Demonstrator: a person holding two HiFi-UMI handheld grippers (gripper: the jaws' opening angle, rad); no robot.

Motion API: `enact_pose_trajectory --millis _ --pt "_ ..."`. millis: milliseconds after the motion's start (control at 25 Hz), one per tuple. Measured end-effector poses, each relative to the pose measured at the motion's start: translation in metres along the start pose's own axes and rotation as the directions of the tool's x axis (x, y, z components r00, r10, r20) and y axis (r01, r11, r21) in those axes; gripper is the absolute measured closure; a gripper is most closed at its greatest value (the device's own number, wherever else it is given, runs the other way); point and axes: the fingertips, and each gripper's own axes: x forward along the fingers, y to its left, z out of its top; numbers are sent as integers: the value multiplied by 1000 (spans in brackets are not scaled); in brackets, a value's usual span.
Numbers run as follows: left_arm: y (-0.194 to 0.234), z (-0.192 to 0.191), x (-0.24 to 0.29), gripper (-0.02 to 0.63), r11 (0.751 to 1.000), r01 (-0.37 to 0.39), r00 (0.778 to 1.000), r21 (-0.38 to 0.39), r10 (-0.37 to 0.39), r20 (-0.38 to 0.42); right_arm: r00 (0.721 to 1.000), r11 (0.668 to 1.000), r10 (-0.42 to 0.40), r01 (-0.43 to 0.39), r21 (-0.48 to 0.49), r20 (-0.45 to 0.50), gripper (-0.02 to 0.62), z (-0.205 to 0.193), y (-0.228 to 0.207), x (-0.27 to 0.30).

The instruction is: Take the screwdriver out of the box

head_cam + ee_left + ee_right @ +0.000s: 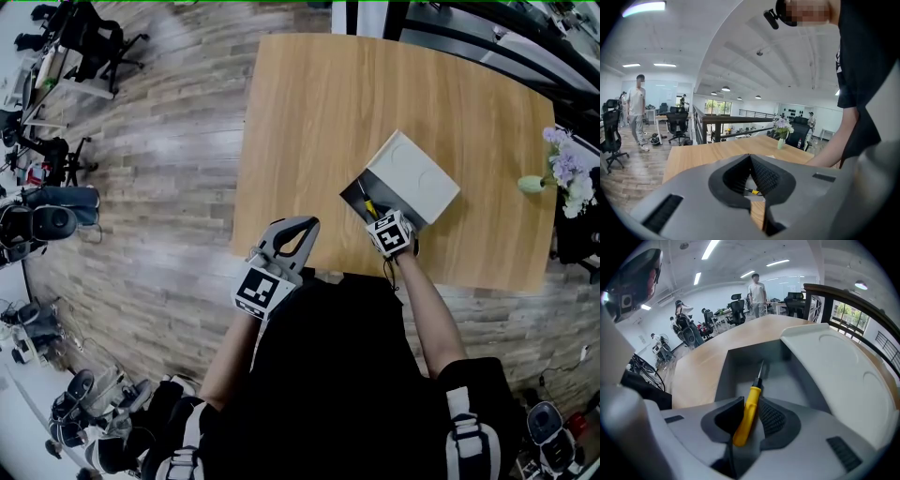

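Observation:
A grey box (354,193) with a white lid (412,174) pushed partly aside sits on the wooden table (309,122), near its front edge. The yellow-handled screwdriver (369,208) points into the box's open end. In the right gripper view its handle (747,413) lies between the pads, and its dark shaft reaches down into the box (723,376) beside the lid (834,366). My right gripper (752,398) is shut on the handle and, in the head view, sits at the box's near corner (379,219). My left gripper (304,226) hovers at the table's front edge, jaws together and holding nothing (750,157).
A small vase of purple flowers (561,174) stands at the table's right edge and shows in the left gripper view as well (782,129). A dark railing (736,119) runs behind the table. On the wooden floor beyond are office chairs (677,123) and a standing person (636,112).

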Motion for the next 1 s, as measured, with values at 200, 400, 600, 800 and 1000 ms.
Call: enact_pose_trajectory --millis 200,400,600,800,1000 --pt "-1 -1 -1 584 1000 4 1000 4 -4 -5 998 1000 -28 28 2 -48 489 -6 -5 2" --pt "1 0 -5 584 1000 1 1000 1 -1 2 997 999 -40 40 -4 -61 492 -9 -5 3" --pt "3 5 -7 584 1000 1 1000 -2 -1 31 996 998 -55 55 -2 -71 503 -10 -6 1" --pt "4 3 -8 584 1000 13 1000 3 -13 22 993 997 -84 83 -5 -78 503 -12 -8 -5" --pt "4 6 -10 584 1000 23 999 8 -23 35 990 993 -114 115 7 -77 503 -15 -12 -12"
